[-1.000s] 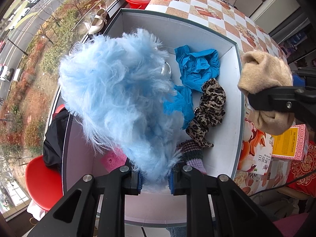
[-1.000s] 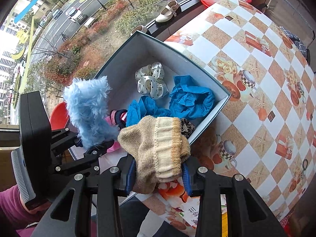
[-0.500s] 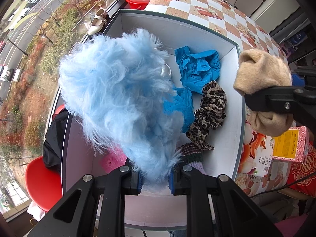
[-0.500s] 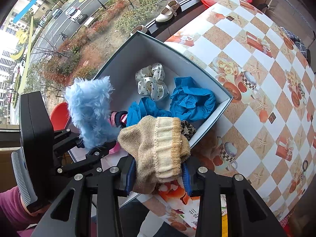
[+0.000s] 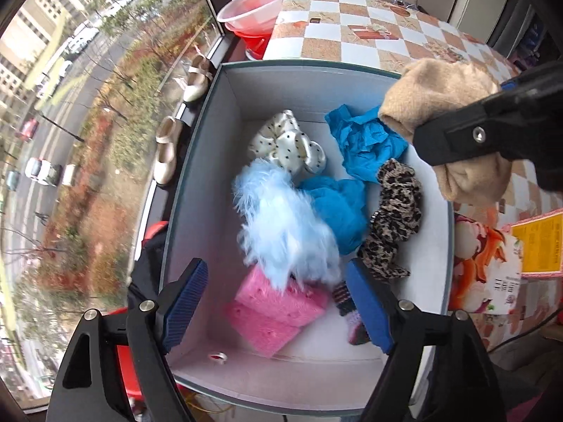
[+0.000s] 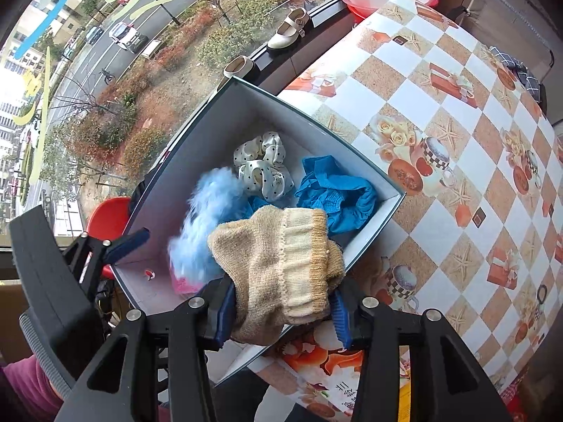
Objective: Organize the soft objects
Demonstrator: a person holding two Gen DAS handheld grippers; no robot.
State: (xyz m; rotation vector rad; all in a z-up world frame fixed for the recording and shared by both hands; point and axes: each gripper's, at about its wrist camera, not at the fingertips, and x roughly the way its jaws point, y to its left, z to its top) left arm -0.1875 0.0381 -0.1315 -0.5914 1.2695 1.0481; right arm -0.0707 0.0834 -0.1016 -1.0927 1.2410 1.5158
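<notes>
A grey open box (image 5: pixel 197 161) stands on the table's window edge. Inside lie a pale blue fluffy piece (image 5: pixel 285 225), a pink fluffy piece (image 5: pixel 274 313), crumpled blue cloth (image 5: pixel 366 144), a leopard scrunchie (image 5: pixel 394 218) and a dotted white scrunchie (image 5: pixel 288 144). My left gripper (image 5: pixel 274 270) hovers over the box, its jaws opening, wide apart, touching nothing. My right gripper (image 6: pixel 281 309) hangs over the box's right rim with a beige knitted sock (image 6: pixel 278 267) between its pads. Its jaws are opening, and both pads still touch the sock.
A checkered tablecloth (image 6: pixel 440 140) covers the table right of the box. A pink basin (image 5: pixel 260 3) sits at the far end, shoes (image 5: pixel 165 154) line the window sill, a red stool (image 6: pixel 109 214) stands below, and a yellow carton (image 5: pixel 538 242) lies at the right.
The left gripper let go of the pale blue fluffy piece, which now lies in the box. The right jaws have parted slightly around the beige sock.
</notes>
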